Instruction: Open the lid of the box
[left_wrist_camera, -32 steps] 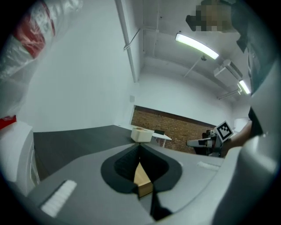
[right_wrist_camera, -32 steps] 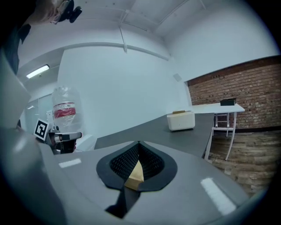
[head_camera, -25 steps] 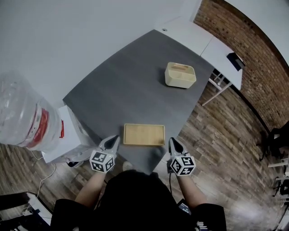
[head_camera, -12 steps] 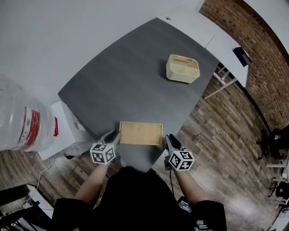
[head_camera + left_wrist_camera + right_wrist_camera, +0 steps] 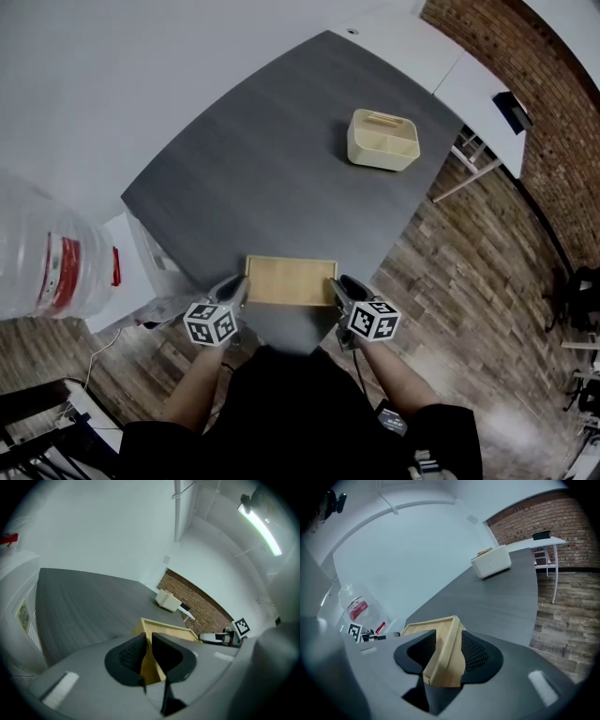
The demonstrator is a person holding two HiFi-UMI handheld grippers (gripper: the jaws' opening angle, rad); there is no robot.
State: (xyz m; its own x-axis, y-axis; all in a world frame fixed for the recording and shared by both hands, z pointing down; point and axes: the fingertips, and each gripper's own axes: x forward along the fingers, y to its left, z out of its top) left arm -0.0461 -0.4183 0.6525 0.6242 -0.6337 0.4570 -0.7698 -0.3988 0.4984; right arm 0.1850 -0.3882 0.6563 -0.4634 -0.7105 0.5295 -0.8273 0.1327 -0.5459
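Pale wood marked the box (image 5: 291,280), which lay flat at 6 o'clock on the dark grey table (image 5: 262,178), close against the near edge. Its lid (image 5: 424,629) was, as far as I could judge, not yet raised, since no gap or tilt showed along the rim. The left gripper (image 5: 146,641) sat at the box's 8 o'clock corner, its jaws drawn nearly together and pinching the thin left wall. The right gripper (image 5: 447,644) sat at the 4 o'clock corner. Its jaws had just been opening and stood wide, with the box's corner between them, but one pad was clear of the wood, so it had no grip. The task therefore looked barely begun: both grippers were placed at the near corners, and the lifting of the lid was all left to do. Toward 1 o'clock, well apart from the box, a cream caddy (image 5: 383,140) stood on the table. A large water bottle (image 5: 42,258) stood off the table at 9 o'clock, and a white desk (image 5: 469,80) and a brick wall (image 5: 553,112) lay toward 2 o'clock. Nothing stood on or just beside the box to block the lid.
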